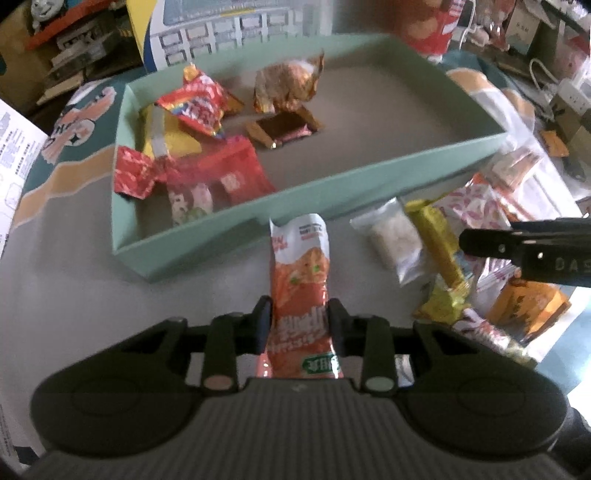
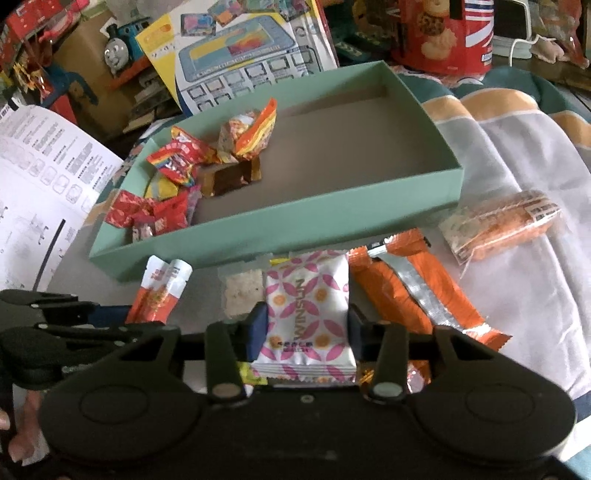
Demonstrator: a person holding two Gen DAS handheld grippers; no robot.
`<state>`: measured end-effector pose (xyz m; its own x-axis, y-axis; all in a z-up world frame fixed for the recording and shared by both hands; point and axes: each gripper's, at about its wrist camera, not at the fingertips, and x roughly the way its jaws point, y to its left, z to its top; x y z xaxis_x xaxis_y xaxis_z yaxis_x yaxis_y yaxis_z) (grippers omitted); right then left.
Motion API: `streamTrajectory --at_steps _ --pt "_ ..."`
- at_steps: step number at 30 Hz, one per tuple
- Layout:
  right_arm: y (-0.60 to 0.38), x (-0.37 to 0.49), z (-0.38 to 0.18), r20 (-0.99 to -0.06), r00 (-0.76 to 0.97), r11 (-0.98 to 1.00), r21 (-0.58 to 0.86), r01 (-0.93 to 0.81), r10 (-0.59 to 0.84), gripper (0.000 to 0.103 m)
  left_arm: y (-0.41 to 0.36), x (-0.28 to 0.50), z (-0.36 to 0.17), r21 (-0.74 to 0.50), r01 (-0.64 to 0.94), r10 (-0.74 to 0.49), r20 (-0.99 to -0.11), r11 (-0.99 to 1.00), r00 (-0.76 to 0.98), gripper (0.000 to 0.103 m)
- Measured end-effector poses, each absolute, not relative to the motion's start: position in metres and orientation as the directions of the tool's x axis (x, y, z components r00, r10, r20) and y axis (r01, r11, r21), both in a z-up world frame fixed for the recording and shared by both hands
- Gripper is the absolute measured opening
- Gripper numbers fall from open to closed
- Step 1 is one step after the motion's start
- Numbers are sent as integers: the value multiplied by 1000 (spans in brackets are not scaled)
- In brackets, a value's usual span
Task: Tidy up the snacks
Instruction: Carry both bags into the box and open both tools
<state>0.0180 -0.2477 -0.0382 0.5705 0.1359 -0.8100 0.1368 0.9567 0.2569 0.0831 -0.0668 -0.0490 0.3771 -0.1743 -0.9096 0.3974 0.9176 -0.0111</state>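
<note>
A shallow green box (image 1: 332, 188) lies ahead on the grey table, with several wrapped snacks (image 1: 207, 107) heaped in its left part and its right part bare. My left gripper (image 1: 299, 321) is shut on a long orange snack packet (image 1: 299, 266) that points toward the box's near wall. The right wrist view shows that packet (image 2: 159, 291) at the lower left. My right gripper (image 2: 306, 328) is shut on a white packet with pink petals (image 2: 306, 295), just in front of the box rim (image 2: 258, 229). One of its fingers (image 1: 517, 247) reaches in from the right in the left wrist view.
Loose snacks lie in front of the box: a clear packet (image 1: 388, 236), a yellow bar (image 1: 439, 243), orange wrappers (image 2: 406, 291) and a wrapped biscuit roll (image 2: 506, 221). A printed carton (image 2: 240, 55) and a red tin (image 2: 443, 33) stand behind. A white booklet (image 2: 37, 166) lies at the left.
</note>
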Motion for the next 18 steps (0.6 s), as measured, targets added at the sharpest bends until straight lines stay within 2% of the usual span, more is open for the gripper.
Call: streamTrajectory --at_steps 9,18 --pt "-262 24 4 -756 640 945 294 140 140 44 -77 94 2 -51 437 -263 -858 898 441 32" --pt "-304 112 31 -735 669 945 286 161 109 44 -142 181 12 -48 463 -288 -838 885 464 32"
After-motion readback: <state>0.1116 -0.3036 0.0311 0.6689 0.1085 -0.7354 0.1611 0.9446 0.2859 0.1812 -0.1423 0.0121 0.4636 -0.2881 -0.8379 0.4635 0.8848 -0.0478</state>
